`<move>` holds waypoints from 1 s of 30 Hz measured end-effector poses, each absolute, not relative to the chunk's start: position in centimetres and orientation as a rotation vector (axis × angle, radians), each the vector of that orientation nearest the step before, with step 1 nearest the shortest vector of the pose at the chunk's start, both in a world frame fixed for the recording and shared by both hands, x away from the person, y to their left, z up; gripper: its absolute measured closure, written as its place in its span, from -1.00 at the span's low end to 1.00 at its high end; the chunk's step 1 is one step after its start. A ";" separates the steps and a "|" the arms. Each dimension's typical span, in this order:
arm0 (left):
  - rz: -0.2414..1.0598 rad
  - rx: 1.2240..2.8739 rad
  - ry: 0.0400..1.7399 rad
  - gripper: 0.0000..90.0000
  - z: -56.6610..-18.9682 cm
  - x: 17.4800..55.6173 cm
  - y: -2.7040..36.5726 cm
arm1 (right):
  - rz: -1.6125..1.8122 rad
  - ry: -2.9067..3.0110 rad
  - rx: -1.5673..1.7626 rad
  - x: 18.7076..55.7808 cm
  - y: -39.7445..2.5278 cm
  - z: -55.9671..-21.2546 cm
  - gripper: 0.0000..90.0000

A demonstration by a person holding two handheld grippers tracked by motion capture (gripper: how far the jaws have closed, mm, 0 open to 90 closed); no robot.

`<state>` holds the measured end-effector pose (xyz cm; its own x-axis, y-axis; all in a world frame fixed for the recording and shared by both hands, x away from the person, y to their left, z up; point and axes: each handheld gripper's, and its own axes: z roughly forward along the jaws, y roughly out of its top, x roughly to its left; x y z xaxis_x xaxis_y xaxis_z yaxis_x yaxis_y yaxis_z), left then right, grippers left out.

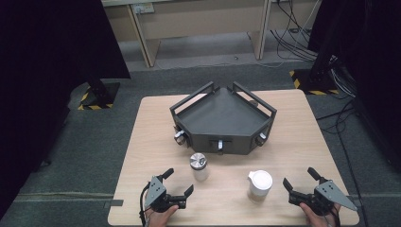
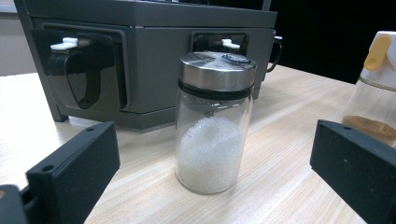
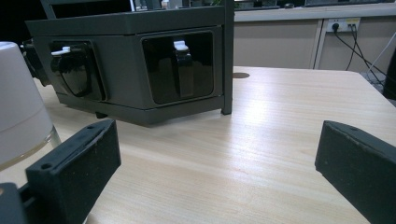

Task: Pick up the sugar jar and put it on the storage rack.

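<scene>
Glass jar with steel lid and white granules (image 2: pixel 214 122) stands on the bench straight ahead of the left gripper (image 2: pixel 210 186), fingers wide apart and empty; slippery, breakable, best clasped below the lid

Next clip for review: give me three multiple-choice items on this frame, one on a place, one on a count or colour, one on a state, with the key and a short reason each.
1. Where does the glass jar with the steel lid stand?
A. on the dark rack
B. on the table in front of the dark rack
C. on the floor

2. How many jars stand on the table?
A. one
B. two
C. four

3. How are the left gripper's jaws?
A. open, holding nothing
B. shut on the steel-lidded jar
C. shut on the white-lidded jar

Key: 1 B, it stands on the wood just before the dark rack. 2 B, the steel-lidded one and the white-lidded jar. 3 A, in the left gripper view the jaws stand wide apart, either side of the jar, without touching it.
</scene>
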<state>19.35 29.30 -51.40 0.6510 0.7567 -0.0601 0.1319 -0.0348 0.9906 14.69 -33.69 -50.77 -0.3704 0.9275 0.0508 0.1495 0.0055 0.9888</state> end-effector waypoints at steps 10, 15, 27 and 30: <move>0.585 1.555 0.761 -0.98 -51.4 19.4 29.3 | 1.434 1.593 1.132 14.7 -33.7 -50.8 -0.99; 0.583 1.557 0.758 -0.98 -51.4 19.5 29.2 | 1.435 1.593 1.132 14.7 -33.7 -50.8 -0.99; 0.576 1.565 0.749 -0.98 -51.2 19.7 28.9 | 1.441 1.588 1.137 14.7 -33.7 -50.9 -0.99; 0.574 1.571 0.744 -0.98 -51.1 19.9 28.8 | 1.442 1.587 1.138 14.7 -33.8 -50.9 -0.99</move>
